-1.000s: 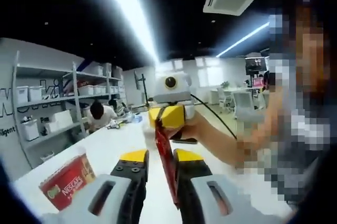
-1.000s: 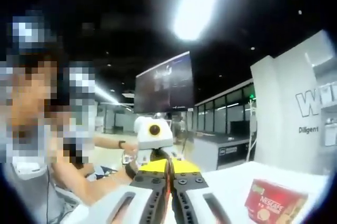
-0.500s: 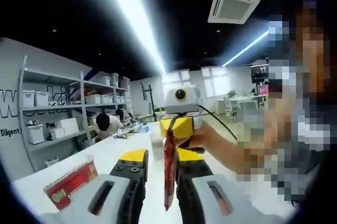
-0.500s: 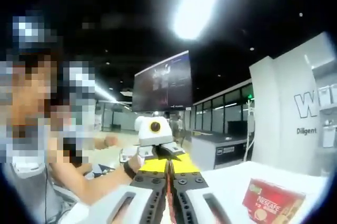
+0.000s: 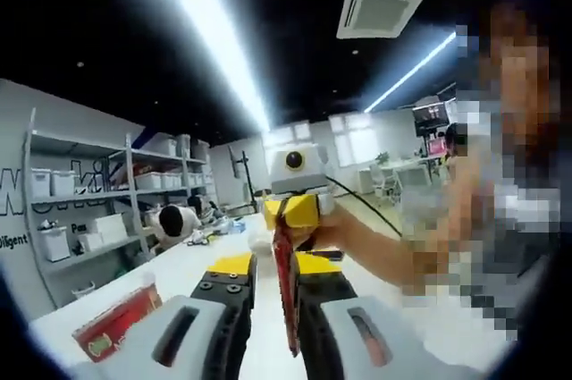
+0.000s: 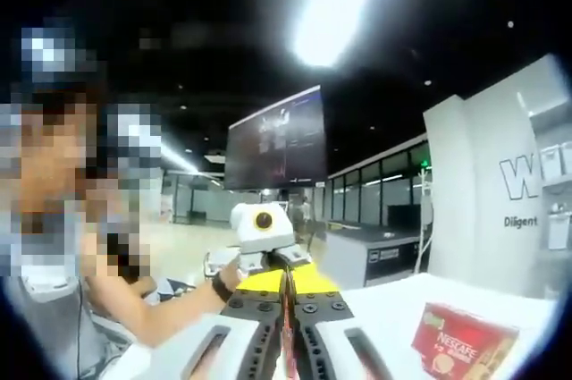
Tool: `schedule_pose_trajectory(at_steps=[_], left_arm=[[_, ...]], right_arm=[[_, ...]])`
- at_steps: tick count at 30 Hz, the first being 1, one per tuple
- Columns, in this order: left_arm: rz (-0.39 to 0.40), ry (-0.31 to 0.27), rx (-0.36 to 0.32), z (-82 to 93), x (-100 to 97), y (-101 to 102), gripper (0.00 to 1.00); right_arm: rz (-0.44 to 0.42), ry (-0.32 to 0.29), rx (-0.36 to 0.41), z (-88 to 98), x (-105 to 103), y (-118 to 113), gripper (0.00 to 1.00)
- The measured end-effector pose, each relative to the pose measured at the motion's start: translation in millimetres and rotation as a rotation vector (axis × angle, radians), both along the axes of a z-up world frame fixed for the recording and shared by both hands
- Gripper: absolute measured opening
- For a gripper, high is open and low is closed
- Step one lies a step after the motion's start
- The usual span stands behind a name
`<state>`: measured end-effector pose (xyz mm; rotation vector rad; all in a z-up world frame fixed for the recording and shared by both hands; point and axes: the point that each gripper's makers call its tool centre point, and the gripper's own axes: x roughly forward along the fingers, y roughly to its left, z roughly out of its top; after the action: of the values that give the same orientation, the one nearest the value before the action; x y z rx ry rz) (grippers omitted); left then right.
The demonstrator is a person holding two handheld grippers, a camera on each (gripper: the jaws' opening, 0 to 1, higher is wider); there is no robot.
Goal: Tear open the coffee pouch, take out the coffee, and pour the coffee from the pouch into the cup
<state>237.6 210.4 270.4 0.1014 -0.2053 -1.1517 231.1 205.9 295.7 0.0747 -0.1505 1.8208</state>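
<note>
**A:** Gripping what, exactly?

**B:** Both pairs of yellow-tipped jaws are closed on one slim red foil coffee pouch (image 5: 286,295), held edge-on in the air between them. The left gripper (image 5: 272,266) pinches its lower part; the right gripper (image 5: 293,211) faces it, clamped on the top end.

**A:** Is it torn?

**B:** I cannot tell; no coffee looks poured. A red paper Nescafé cup (image 6: 463,344) lies on its side near the white bench's (image 5: 192,259) edge.

**A:** And the hands?

**B:** Raised above the bench, pointing toward each other.
</note>
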Motion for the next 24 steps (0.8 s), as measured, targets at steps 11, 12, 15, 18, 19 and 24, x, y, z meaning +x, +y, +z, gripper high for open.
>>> schedule_pose_trajectory(at_steps=[11,12,15,18,19,24], left_arm=[[0.005,0.025,0.073,-13.0,3.7,-3,0.36],[0.016,0.027,0.070,-11.9,6.3,-2,0.37],[0.074,0.013,0.087,-10.7,13.6,2,0.38],[0.124,0.074,0.000,0.7,21.4,12,0.36],[0.095,0.126,-0.045,4.2,18.2,13,0.30],[0.055,0.169,-0.135,17.1,3.1,20,0.21]], right_arm=[[0.008,0.005,-0.005,-1.6,-4,2,0.02],[0.008,0.006,-0.006,-1.8,-4,2,0.02],[0.010,0.007,-0.007,-2.2,-4,1,0.02],[0.010,0.010,-0.002,-2.5,-4,0,0.02],[0.009,0.010,-0.001,-2.5,-3,-1,0.02],[0.020,0.017,-0.002,-3.7,-3,0,0.02]])
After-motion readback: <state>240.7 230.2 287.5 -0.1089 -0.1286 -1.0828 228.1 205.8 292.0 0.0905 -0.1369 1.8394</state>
